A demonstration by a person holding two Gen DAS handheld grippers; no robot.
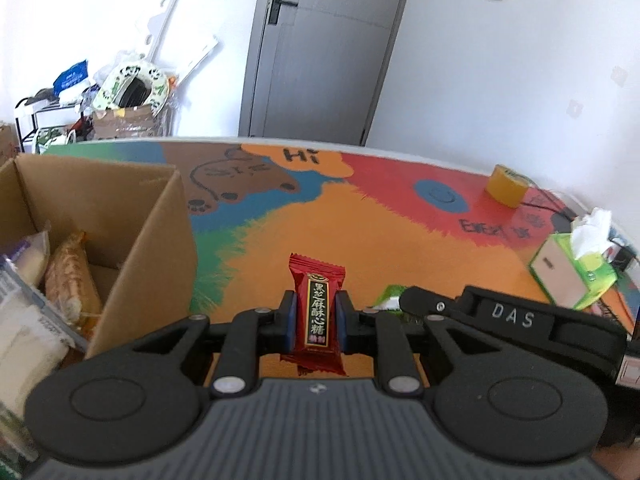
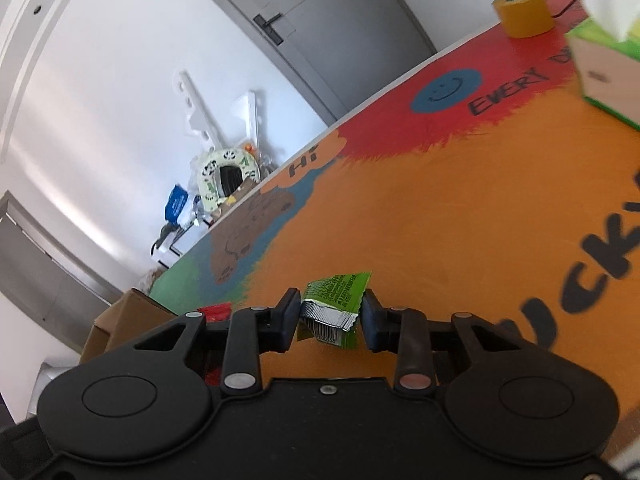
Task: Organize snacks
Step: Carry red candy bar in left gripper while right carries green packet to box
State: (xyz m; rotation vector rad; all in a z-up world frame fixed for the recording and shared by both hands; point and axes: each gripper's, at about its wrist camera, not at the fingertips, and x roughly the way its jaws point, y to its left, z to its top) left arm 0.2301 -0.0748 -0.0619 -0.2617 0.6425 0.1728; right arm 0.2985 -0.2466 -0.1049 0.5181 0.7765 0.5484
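**Operator:** Two hand-held grippers are working at once. Which step is in hand?

**Technician:** Collection, as I judge it. The left hand-held gripper [image 1: 316, 316] is clamping a red candy [image 1: 318, 312] between its blue pads [image 1: 291, 320], jaws nearly together, with the wrapper standing upright and clear of the desk [image 1: 400, 224]. The cardboard box [image 1: 152, 240] is sitting just to its left, already holding several packets.

**Operator:** And the right one?

**Technician:** The right hand-held gripper [image 2: 331, 312] is straddling a green packet [image 2: 334, 304] that is lying on the desk. Its jaws are partly open. One pad appears to be touching the packet's crumpled silver edge; a narrow gap is showing at the other pad, so a firm hold is not yet confirmed.

**Operator:** How are the hands posed?

**Technician:** Both are pointing forward and moderately downward toward the desk. The right view is rolled, so the desk is appearing tilted. The right unit is lying low, just beside the left one.

**Operator:** What does the next move call for?

**Technician:** Probably carrying the red candy leftward over the box wall and releasing it inside. The right side is needing full closure on the green packet before any lift. A tissue box [image 1: 572, 272] and a tape roll [image 1: 506, 186] are standing well apart, out of the path.
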